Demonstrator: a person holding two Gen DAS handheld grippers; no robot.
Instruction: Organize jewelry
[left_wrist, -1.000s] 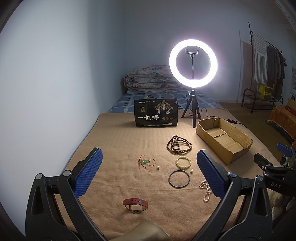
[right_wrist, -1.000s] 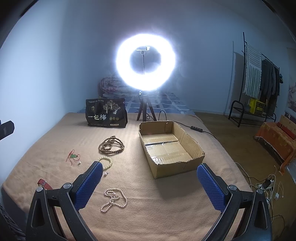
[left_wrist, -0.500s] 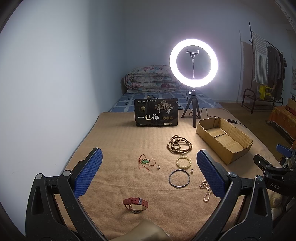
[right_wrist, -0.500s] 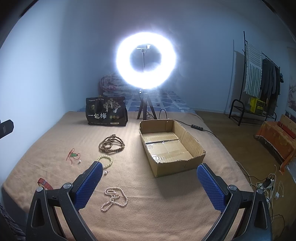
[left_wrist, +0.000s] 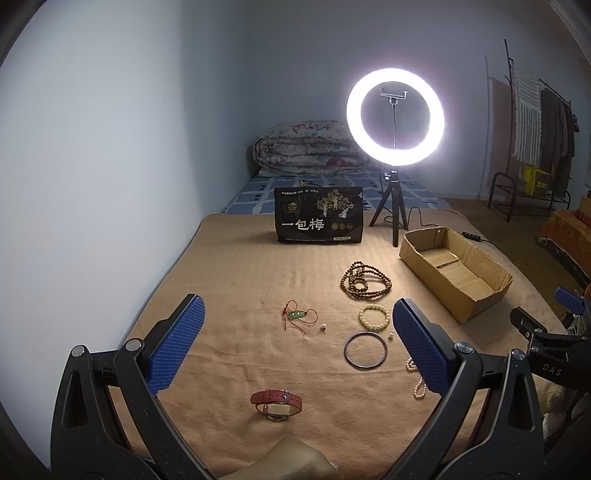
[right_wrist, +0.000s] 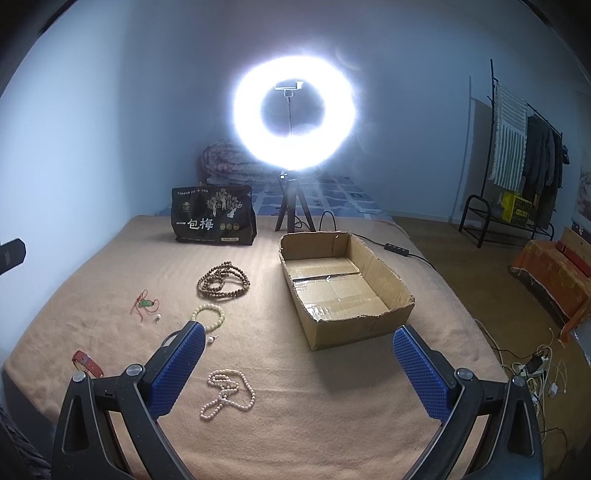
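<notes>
Dark bangle (left_wrist: 365, 350) visible left view only; right fingers (right_wrist: 177, 365) hide it.

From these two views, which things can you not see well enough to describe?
- Pearl necklace, left wrist view: partly hidden behind the left gripper's right finger.
- Dark bangle: in the right wrist view, covered by the right gripper's left finger.
- Red watch, right wrist view: partly hidden behind the gripper frame.
- Folded quilt, right wrist view: washed out by the ring light's glare.
</notes>
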